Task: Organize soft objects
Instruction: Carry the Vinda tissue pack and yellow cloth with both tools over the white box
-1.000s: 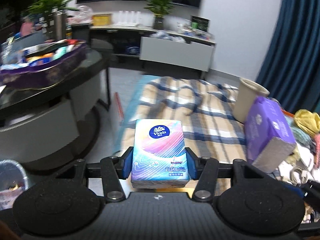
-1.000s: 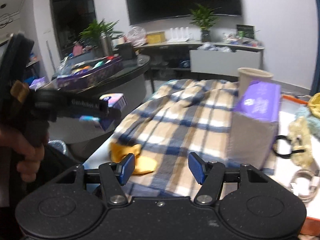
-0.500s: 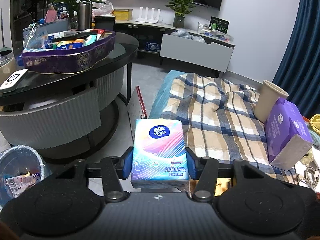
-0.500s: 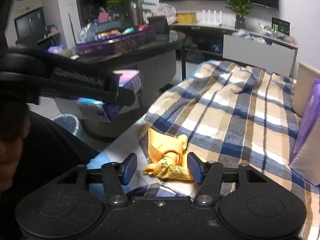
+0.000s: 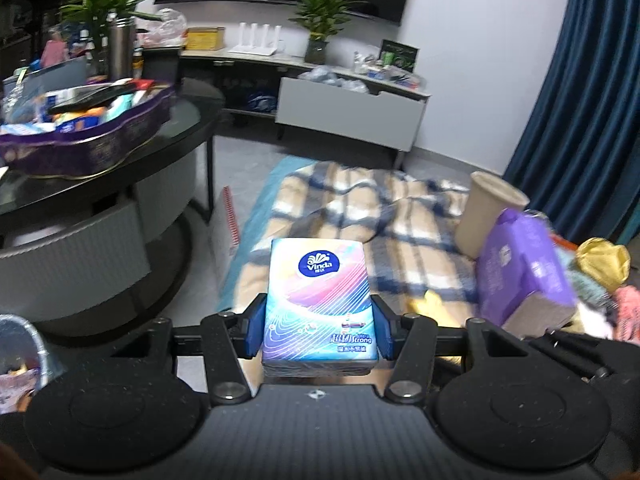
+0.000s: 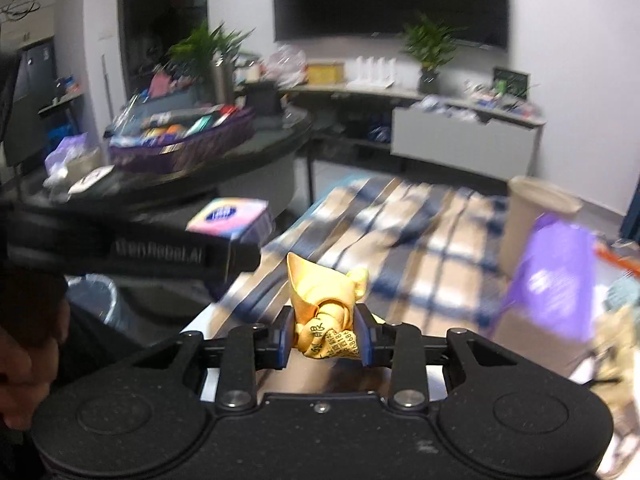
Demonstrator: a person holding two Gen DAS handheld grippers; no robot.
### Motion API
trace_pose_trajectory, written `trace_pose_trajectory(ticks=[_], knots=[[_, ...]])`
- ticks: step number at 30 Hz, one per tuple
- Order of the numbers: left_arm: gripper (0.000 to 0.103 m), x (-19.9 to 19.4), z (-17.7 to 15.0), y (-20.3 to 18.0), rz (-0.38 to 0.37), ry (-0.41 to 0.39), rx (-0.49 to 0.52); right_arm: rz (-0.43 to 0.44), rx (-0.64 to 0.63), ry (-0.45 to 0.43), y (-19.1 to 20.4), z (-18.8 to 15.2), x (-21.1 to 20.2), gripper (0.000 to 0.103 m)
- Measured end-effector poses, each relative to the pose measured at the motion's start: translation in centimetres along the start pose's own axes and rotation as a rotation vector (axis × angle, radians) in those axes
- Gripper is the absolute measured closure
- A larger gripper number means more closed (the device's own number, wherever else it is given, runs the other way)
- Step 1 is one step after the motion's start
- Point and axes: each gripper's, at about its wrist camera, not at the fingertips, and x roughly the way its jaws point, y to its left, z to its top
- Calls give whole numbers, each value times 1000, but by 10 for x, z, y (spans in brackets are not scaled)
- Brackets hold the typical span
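My left gripper (image 5: 318, 330) is shut on a colourful Vinda tissue pack (image 5: 318, 292), held upright above the near edge of a blue and tan plaid blanket (image 5: 360, 216). In the right wrist view the same pack (image 6: 230, 218) shows at the left, in the other gripper. My right gripper (image 6: 325, 338) is closing its jaws on a yellow knotted cloth (image 6: 324, 300). Both blue pads press on the cloth's sides, and it sits raised over the blanket's (image 6: 420, 232) near corner. A purple tissue pack (image 5: 524, 272) stands on the blanket's right side.
A beige cup-shaped bin (image 5: 488, 212) stands behind the purple pack. Soft clothes (image 5: 600, 264) pile up at the far right. A round dark table (image 5: 120, 176) with a filled purple tray (image 5: 80, 144) is on the left, a lined waste bin (image 5: 20, 352) below it.
My right gripper came in over the yellow cloth, its jaws narrowed onto it and it now holds the cloth raised. The left gripper keeps its hold on the tissue pack.
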Motion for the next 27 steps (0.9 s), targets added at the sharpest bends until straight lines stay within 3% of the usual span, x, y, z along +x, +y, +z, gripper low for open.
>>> trace_pose_trajectory(ticks=[11, 27], knots=[[50, 5, 32, -39, -81, -23, 41, -82, 47, -86, -43, 40, -32, 63], [50, 14, 48, -76, -130, -16, 109, -146, 113, -126, -81, 47, -56, 63]])
